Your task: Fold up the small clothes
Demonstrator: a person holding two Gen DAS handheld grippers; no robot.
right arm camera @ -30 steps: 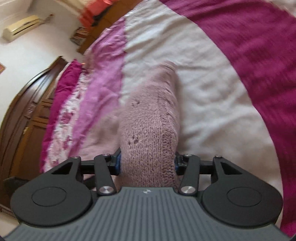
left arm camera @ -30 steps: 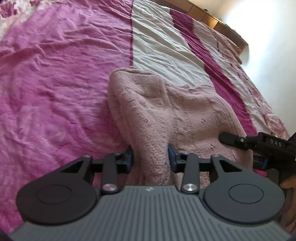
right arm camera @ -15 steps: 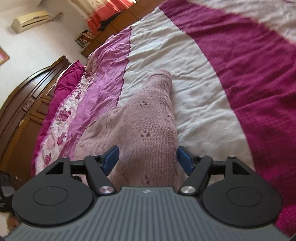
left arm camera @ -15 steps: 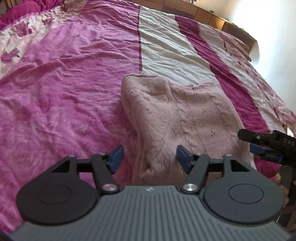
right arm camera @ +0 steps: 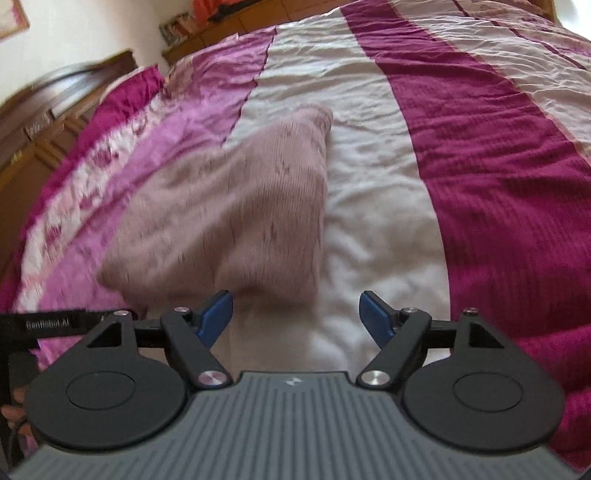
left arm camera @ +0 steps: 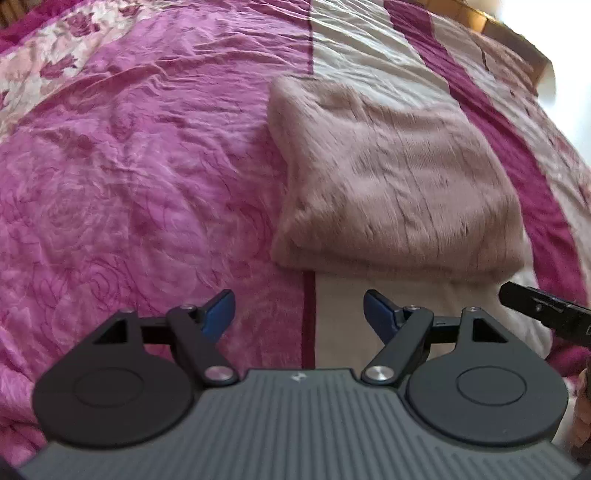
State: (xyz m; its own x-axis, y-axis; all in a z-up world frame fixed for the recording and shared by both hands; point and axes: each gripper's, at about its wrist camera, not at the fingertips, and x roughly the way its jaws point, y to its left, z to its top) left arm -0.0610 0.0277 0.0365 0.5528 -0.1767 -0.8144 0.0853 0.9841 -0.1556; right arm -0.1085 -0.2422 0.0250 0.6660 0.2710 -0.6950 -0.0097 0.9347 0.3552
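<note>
A dusty-pink knitted garment (left arm camera: 391, 184) lies folded into a rough rectangle on the bed. In the left wrist view my left gripper (left arm camera: 299, 310) hovers a short way in front of the garment's near edge, its jaws still opening, nothing between its blue pads. The right wrist view shows the same garment (right arm camera: 236, 206) ahead and to the left. There my right gripper (right arm camera: 295, 310) is just clear of the garment's near corner, jaws likewise opening and empty. The tip of the right gripper shows at the right edge of the left wrist view.
The bedspread (left arm camera: 129, 184) is striped in pink, cream (right arm camera: 369, 122) and dark magenta (right arm camera: 498, 184), with a floral band at one side. A dark wooden headboard (right arm camera: 44, 125) and a low wooden unit (right arm camera: 221, 29) stand beyond the bed. White wall lies behind.
Both grippers let go of the garment's near edge, opened wide and drew back. The garment now lies flat on the bed, clear of both sets of fingers.
</note>
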